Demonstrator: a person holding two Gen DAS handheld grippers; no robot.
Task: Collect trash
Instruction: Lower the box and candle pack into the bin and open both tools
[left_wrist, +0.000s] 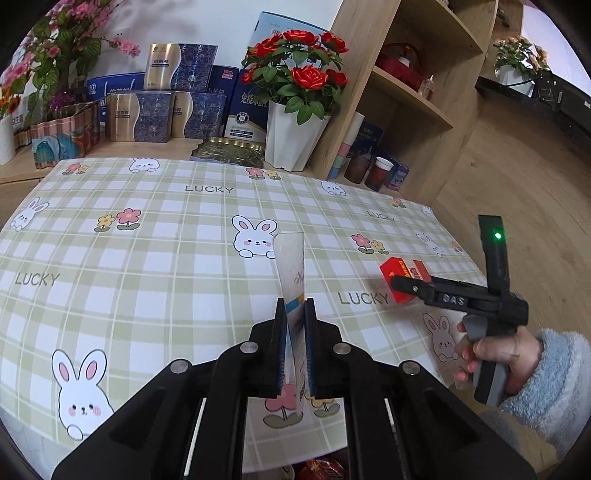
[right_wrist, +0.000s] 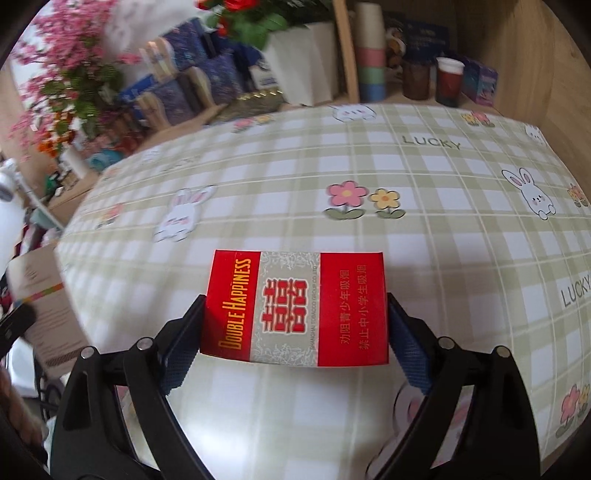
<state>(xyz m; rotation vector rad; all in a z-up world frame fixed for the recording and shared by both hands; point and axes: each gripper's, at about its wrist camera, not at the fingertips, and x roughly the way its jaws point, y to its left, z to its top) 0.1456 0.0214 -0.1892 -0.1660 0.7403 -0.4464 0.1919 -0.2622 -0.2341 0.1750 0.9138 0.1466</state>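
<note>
Red cigarette pack (right_wrist: 295, 308) sits crosswise between the right tongs (right_wrist: 295, 332), gripped at both short ends above the table (right_wrist: 443, 258), while the left tongs (left_wrist: 295, 347), at nine o'clock, pinch a white wrapper (left_wrist: 291, 273).

My black jaws (left_wrist: 294, 343) — blue ribbed pads (right_wrist: 408, 350), silver rivets, my grey trigger handle (left_wrist: 484, 354), green light, fluffy pale-blue sleeve (left_wrist: 554, 384)

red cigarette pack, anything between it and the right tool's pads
Nothing visible. The red cigarette pack sits squarely between the right tool's two blue pads, which meet its short ends with no other item wedged in. Around it only bare tablecloth shows.
</note>
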